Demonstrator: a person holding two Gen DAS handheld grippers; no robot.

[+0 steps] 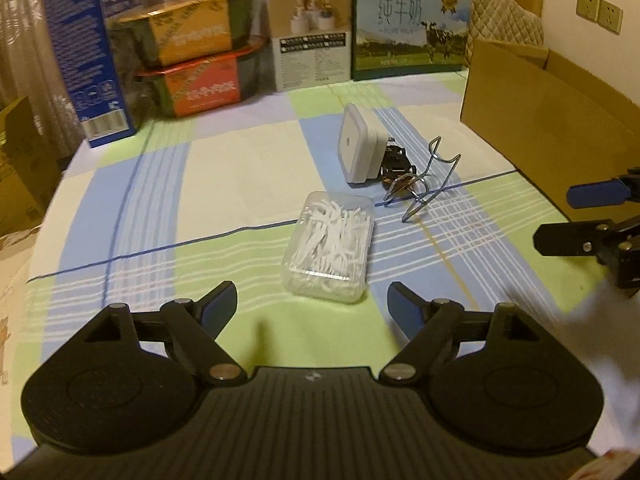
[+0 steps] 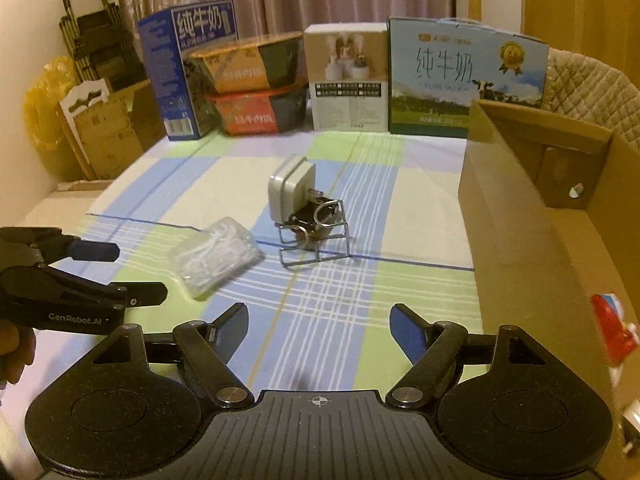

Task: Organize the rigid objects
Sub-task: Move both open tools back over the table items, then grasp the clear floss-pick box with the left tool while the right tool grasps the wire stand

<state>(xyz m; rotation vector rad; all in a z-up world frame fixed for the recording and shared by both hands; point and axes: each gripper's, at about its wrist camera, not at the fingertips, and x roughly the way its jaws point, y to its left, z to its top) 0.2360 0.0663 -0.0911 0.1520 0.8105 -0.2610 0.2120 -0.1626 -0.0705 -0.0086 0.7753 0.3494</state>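
L gripper (image 1: 312,312) jaws apart, nothing between; clear plastic box of white floss picks (image 1: 330,246) lies just ahead at 12 o'clock on checked tablecloth (image 1: 160,184). R gripper (image 2: 320,330) also spread, empty. White square plug adapter (image 2: 290,192) leans on bent wire rack (image 2: 316,236), 12 o'clock; open cardboard box (image 2: 520,208) at 2 o'clock

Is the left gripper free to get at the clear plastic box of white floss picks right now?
Probably yes. The left gripper is open and empty, and the clear plastic box of white floss picks lies flat just ahead of its fingers, with only bare checked tablecloth between them.
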